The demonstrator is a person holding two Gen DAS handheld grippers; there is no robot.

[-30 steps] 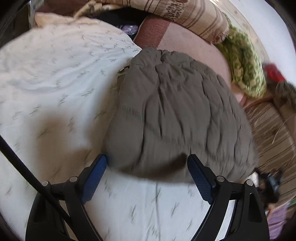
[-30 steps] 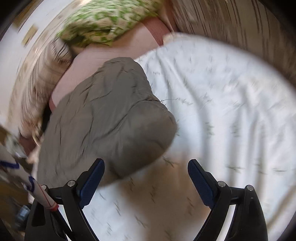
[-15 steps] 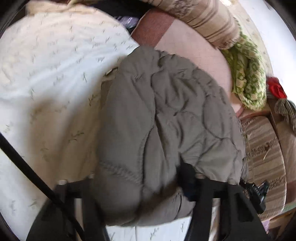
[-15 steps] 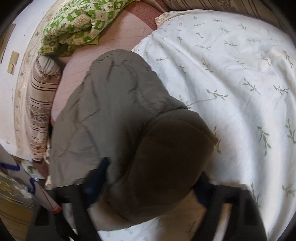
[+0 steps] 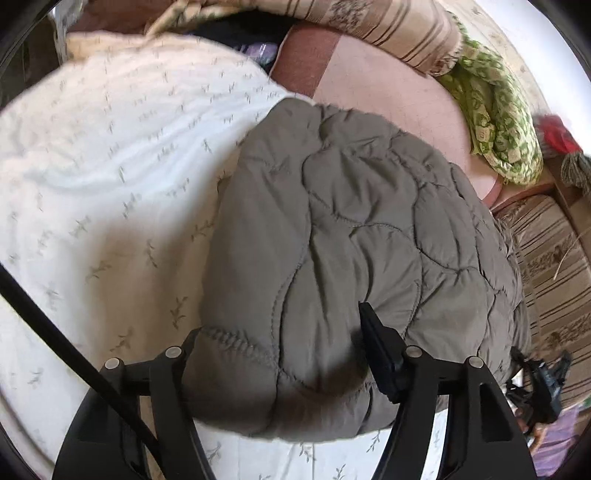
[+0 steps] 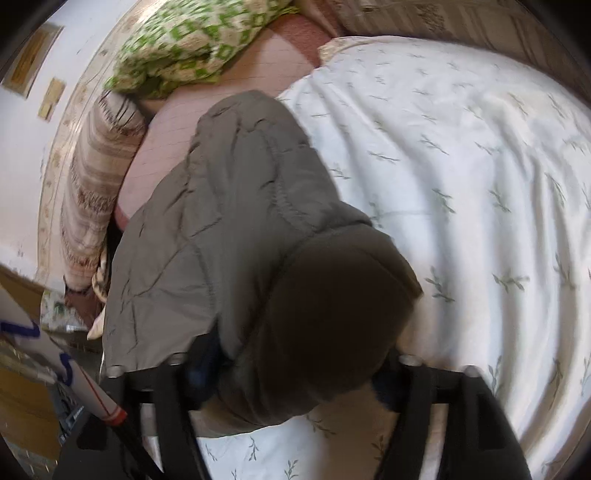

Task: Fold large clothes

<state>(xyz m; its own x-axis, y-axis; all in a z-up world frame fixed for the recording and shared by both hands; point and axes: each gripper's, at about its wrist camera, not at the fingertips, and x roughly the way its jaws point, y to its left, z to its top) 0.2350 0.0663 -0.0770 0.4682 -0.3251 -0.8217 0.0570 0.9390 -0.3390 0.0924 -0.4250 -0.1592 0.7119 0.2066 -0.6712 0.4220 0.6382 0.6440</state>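
Observation:
A grey-brown quilted jacket (image 5: pixel 354 236) lies folded in a thick bundle on a white leaf-print sheet (image 5: pixel 110 192). My left gripper (image 5: pixel 280 354) straddles the bundle's near edge; its right finger (image 5: pixel 376 350) presses into the padding and the left finger is hidden under the cloth. In the right wrist view the same jacket (image 6: pixel 229 221) bulges between the jaws of my right gripper (image 6: pixel 295 373), which are closed in on the shadowed near end; both fingertips are covered by fabric.
A green patterned blanket (image 5: pixel 495 110) and striped cushions (image 5: pixel 388 29) lie beyond the jacket on a pink mattress (image 5: pixel 388 92). A striped sofa arm (image 5: pixel 554 266) is at the right. A white tube with red bands (image 6: pixel 74 380) stands low left.
Both grippers moved forward from open and clear of the jacket onto its near edge. Their jaws have closed in around the padded bundle, which now fills the space between them.

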